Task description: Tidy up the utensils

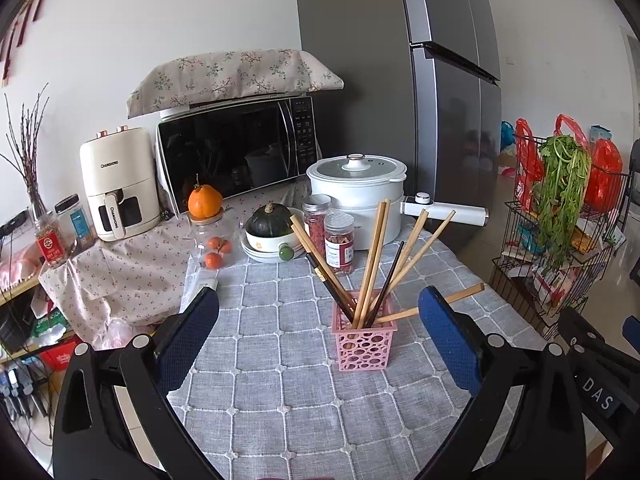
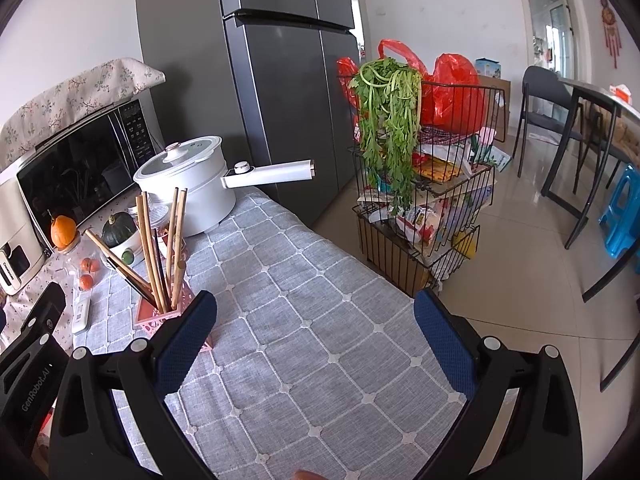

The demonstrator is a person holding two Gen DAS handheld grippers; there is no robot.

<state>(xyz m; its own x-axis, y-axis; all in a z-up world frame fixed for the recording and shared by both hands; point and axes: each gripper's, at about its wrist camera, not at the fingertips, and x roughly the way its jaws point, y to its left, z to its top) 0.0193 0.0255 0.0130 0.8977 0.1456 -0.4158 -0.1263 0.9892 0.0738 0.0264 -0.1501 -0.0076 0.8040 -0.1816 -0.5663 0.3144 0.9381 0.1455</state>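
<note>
Both the left gripper (image 1: 318,312) and right gripper (image 2: 314,314) are wide apart and hold nothing; chopsticks (image 1: 374,256) stand in the pink holder (image 1: 362,346).

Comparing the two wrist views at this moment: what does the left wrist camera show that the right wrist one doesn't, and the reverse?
Only the left wrist view shows the whole air fryer, two red-filled jars, and a chopstick lying across the holder's rim behind the left gripper.

Only the right wrist view shows the dining table, black chair, blue stool and the right gripper, open over bare cloth.

Both show the pink holder with chopsticks, white pot, microwave, fridge and wire rack.
</note>
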